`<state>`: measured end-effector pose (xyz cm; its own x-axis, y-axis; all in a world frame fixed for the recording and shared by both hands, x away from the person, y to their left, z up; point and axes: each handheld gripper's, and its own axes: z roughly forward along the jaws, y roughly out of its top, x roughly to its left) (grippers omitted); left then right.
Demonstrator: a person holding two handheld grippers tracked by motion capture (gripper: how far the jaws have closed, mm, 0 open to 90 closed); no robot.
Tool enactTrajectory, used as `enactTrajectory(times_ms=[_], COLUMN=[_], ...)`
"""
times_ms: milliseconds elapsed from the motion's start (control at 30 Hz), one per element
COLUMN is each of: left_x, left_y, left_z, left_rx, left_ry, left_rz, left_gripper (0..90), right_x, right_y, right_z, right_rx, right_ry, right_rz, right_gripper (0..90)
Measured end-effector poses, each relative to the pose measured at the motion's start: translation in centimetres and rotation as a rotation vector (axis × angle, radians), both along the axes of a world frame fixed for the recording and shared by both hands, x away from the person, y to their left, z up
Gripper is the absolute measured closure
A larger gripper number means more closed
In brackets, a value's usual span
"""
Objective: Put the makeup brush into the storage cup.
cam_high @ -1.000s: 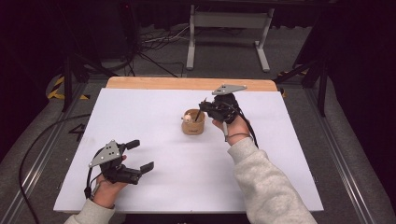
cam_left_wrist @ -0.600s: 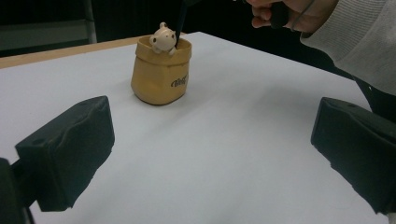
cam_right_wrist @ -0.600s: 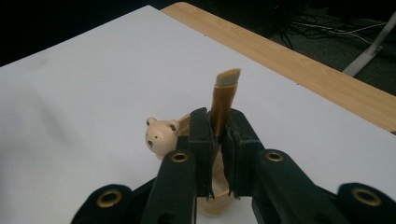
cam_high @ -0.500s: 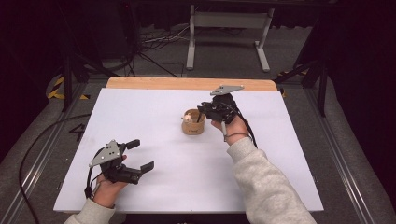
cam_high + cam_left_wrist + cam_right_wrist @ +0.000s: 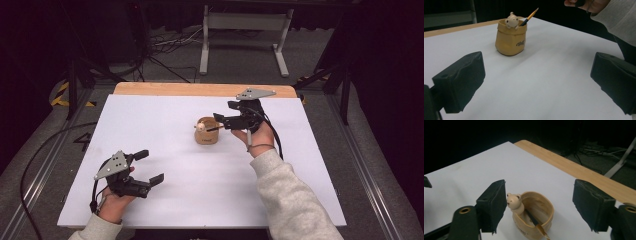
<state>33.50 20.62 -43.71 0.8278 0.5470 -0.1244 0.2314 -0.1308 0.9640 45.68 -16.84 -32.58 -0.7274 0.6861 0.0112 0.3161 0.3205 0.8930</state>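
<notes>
A tan pot (image 5: 206, 135) with a small bear figure (image 5: 200, 127) on its rim stands mid-table. A thin orange-and-black pencil (image 5: 215, 128) leans in it, its free end pointing at my right gripper (image 5: 225, 111). In the right gripper view the pot (image 5: 541, 212) and the pencil (image 5: 536, 222) lie low between the jaws of that gripper (image 5: 539, 187). Those jaws have just been opening, and the pads touch nothing. My left gripper (image 5: 150, 166) rests open near the front left, far from the pot (image 5: 510, 37), with nothing in the gap (image 5: 537, 60).
The white table top (image 5: 165, 110) ends in a wooden strip (image 5: 200, 89) at the far edge. Beyond it the floor holds cables (image 5: 165, 42) and a metal stand (image 5: 242, 22). A grey sleeve (image 5: 290, 200) crosses the front right.
The right gripper's jaws have spread apart off the pencil, which now leans free in the pot. That hand has drawn back slightly. The left hand has stayed put.
</notes>
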Motion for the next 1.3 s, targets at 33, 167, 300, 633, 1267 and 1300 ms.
enactTrajectory(times_ms=[33,167,300,633,1267,1300], left_x=[0.0,-0.1,-0.2,-0.6,-0.9,-1.0], left_y=[0.0,0.0,0.2,1.1,2.5,2.6], left_z=[0.0,0.0,0.1,0.2,0.3,0.2], left_rx=[0.0,-0.004,0.002,0.008,-0.01,-0.014], left_ry=[0.0,0.002,0.001,-0.003,-0.006,-0.006], left_rz=[0.0,0.001,0.006,0.015,0.036,0.04], left_gripper=[0.5,0.4,0.5,0.4,0.4,0.4], right_x=[-0.3,-1.3,-2.0,-4.5,-8.3,-8.5], right_y=[-0.2,-1.2,-2.4,-5.6,-10.8,-11.0], right_z=[0.1,0.4,0.4,0.3,-2.0,-2.2], right_rx=[0.001,0.023,0.051,0.074,0.131,0.135], right_ry=[-0.013,-0.041,-0.059,-0.156,-0.23,-0.231], right_rz=[0.001,0.013,0.032,0.023,0.023,0.027], right_gripper=[23.7,14.7,10.4,2.5,0.0,0.0])
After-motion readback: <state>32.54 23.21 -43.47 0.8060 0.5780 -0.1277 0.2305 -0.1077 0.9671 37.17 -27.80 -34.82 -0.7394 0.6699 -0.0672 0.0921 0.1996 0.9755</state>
